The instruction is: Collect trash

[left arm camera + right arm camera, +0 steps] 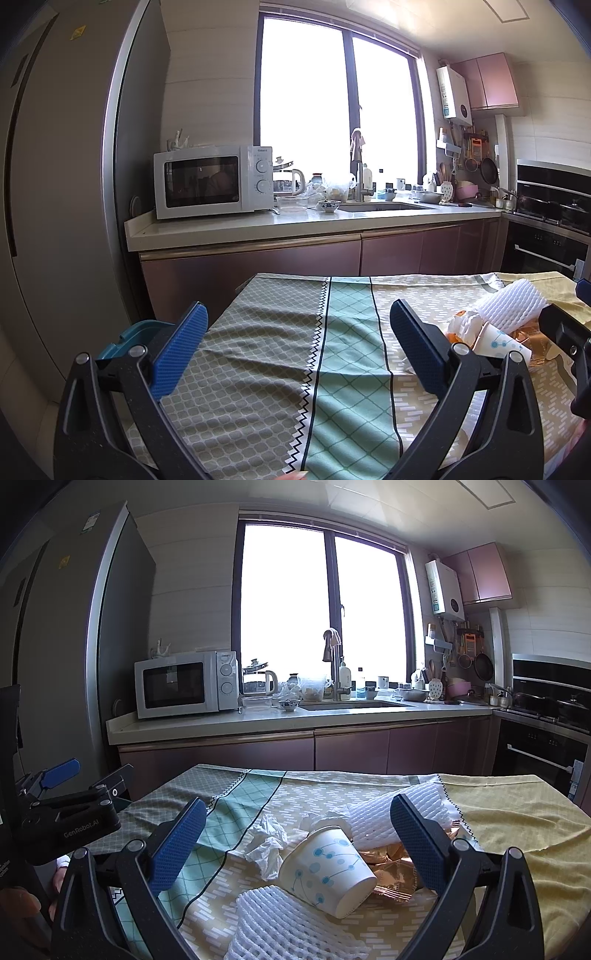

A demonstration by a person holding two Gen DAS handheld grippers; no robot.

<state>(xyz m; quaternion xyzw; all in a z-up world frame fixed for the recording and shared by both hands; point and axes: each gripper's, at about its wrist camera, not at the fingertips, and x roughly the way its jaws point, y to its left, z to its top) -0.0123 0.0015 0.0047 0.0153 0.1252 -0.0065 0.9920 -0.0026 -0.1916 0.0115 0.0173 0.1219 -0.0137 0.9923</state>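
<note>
A heap of trash lies on the patterned tablecloth [517, 834]. A paper cup [325, 867] with blue dots lies on its side, with a crumpled tissue [267, 843] to its left. Behind it is a white foam net [380, 818], and under it a coppery wrapper [391, 877]. A second foam net [277, 923] lies nearest. My right gripper [297, 803] is open above the heap, holding nothing. My left gripper [298, 306] is open over bare cloth. In its view the cup [496, 343] and the foam net [511, 304] are to the right. A teal bin [142, 332] shows past the table's left edge.
Beyond the table runs a kitchen counter [236, 229] with a white microwave [212, 181], a kettle, bowls and a sink [384, 206]. A tall grey fridge [62, 177] stands on the left and a black oven [546, 251] on the right. A hand [20, 901] holds the left device.
</note>
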